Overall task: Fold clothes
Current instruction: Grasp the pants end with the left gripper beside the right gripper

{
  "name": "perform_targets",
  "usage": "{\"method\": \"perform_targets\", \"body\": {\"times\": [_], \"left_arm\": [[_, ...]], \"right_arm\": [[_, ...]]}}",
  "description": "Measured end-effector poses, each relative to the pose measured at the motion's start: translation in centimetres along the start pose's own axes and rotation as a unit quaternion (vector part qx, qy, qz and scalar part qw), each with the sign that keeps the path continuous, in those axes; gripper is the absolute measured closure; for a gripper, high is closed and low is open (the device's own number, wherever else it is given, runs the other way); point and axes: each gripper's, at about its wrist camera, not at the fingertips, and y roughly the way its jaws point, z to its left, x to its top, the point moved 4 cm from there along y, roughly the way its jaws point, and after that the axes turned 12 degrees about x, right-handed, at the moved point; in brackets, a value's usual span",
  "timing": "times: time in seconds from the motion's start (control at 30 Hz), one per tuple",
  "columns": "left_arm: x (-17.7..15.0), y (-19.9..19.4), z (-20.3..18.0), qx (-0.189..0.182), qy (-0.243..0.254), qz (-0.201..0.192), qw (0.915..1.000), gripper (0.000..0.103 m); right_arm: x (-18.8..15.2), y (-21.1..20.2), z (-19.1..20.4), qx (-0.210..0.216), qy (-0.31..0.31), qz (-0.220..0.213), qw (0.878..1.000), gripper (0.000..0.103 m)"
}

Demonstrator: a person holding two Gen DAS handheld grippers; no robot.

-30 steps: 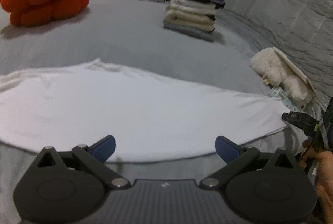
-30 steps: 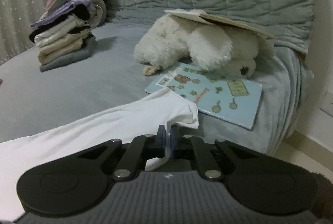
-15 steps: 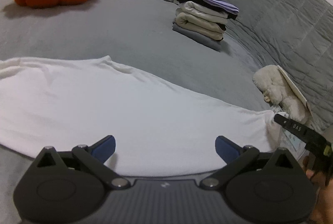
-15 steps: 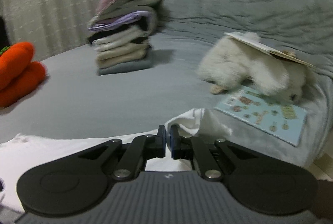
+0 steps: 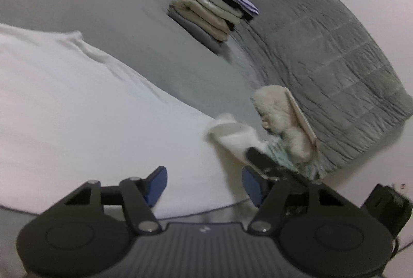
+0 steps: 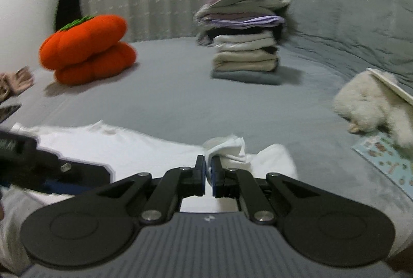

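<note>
While both views are motion-blurred, the main relations read clearly.

Right gripper (image 6: 208, 169): jaws clamped on a bunched corner of the white garment (image 6: 144, 148); the pinched fabric stands up just past the fingertips.

Left gripper (image 5: 204, 182): jaws part-open and closing; white fabric lies under and between the blue pads (image 5: 157, 183), not seen pressed by them.

White garment: spread flat along the near edge of the bed (image 6: 180, 102), running left from the right gripper; its right end is lifted and folded back toward the middle.

Gripper spacing: close together over the garment's right end.

Book (image 6: 384, 154): at the bed's right edge, under the white plush toy (image 6: 371, 107).

Folded stack (image 6: 245, 55): mid-bed, well beyond the garment.

Orange pumpkin cushion (image 6: 87, 48): far left of the bed.
</note>
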Motion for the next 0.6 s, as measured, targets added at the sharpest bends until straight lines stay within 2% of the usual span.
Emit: {"method": "perform_targets", "body": {"times": [0.1,0.17,0.37,0.47,0.6], "left_arm": [[0.0,1.2,-0.1,-0.023,-0.019,0.018,0.9994,0.043],[0.1,2.1,0.2,-0.04,-0.044,0.034,0.9977,0.051],[0.3,4.4,0.8,-0.074,-0.105,0.07,0.9892,0.052],[0.3,5.3,0.6,-0.08,-0.116,0.08,0.9868,0.052],[0.6,6.3,-0.2,-0.064,-0.112,0.074,0.9889,0.052]], "right_arm": [[-0.8,0.7,1.6,0.019,-0.032,0.014,0.999,0.098],[-1.4,1.2,2.7,0.032,-0.059,0.024,0.997,0.098],[-3.3,2.0,4.4,0.047,-0.113,0.051,0.991,0.098],[-3.5,1.9,4.4,0.047,-0.122,0.051,0.99,0.098],[-3.1,1.6,3.8,0.049,-0.115,0.044,0.991,0.098]]}}
